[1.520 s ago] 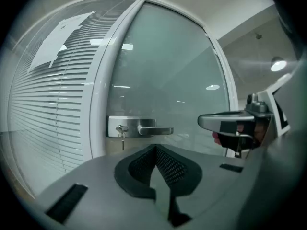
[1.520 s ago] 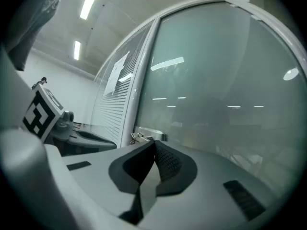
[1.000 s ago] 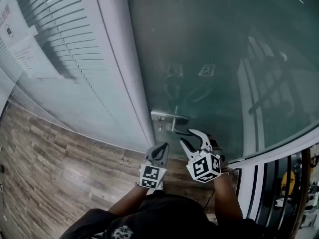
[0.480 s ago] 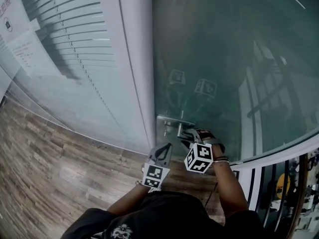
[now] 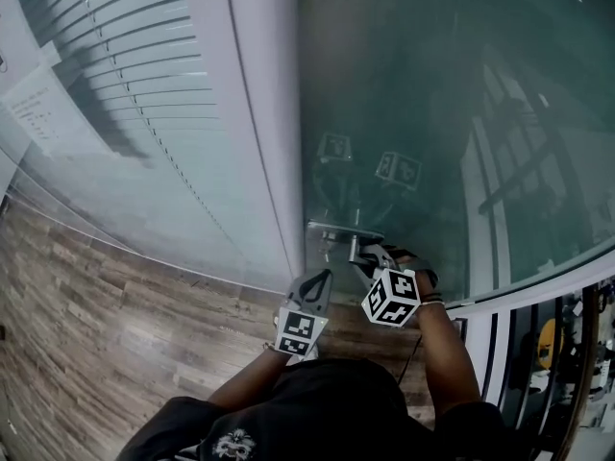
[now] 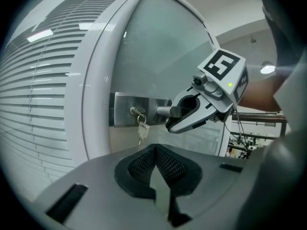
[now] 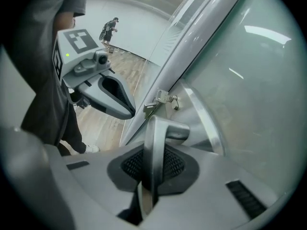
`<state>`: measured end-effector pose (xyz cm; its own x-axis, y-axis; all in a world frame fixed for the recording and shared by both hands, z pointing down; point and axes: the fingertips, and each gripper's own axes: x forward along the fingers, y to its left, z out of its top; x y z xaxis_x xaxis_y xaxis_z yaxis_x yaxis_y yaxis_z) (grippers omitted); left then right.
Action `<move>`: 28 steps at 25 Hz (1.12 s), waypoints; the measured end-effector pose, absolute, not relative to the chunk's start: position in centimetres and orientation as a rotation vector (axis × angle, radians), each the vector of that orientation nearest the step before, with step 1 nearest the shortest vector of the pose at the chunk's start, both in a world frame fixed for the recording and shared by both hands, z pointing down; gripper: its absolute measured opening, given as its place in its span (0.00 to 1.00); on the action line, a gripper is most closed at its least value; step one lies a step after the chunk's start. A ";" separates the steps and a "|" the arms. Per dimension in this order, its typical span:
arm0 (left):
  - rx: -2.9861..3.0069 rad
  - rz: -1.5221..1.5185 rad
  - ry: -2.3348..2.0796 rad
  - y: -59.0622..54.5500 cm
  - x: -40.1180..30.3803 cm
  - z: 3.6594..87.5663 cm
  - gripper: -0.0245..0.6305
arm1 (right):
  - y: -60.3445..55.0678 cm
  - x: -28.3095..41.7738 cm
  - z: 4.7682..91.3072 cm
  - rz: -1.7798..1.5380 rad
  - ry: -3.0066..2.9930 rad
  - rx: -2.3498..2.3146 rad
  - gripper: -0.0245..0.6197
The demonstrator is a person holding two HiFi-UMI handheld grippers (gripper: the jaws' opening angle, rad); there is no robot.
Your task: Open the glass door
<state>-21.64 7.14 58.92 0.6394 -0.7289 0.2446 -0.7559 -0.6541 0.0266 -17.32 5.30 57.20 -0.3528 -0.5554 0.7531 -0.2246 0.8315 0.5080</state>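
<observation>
since the glass door [image 5: 432,113] opens by its lever handle [image 7: 156,133], that's just been closed on and pinched by the right tongs [image 5: 368,260]; left tongs [image 5: 317,282] are kept pressed together, empty.

Frosted glass door [image 5: 432,113], closed, steel handle [image 6: 163,110] level

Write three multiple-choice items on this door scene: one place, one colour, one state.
1. Where does the key hang?
A. From the lock beside the handle
B. On the floor
C. On the blinds
2. What colour is the handle?
A. Red
B. Black
C. Silver
3. How do the right tongs stand?
A. Open, clear of the handle
B. Shut on the handle
C. Shut on the key
Key: 1 A, it dangles from the lock; 2 C, bare metal; 3 B, the jaws have just been closing and clamp the handle between them.
</observation>
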 end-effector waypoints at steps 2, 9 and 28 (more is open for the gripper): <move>2.717 0.328 -1.250 6.9 -21.8 59.1 0.05 | 5.3 -17.4 57.2 -0.398 -1.966 0.584 0.11; 2.692 0.341 -1.272 7.1 -21.2 59.1 0.05 | 5.8 -18.1 56.8 -0.321 -2.202 0.596 0.10; 2.583 0.342 -1.405 5.1 -19.6 59.9 0.05 | 3.4 -19.2 56.5 -0.161 -2.517 0.660 0.10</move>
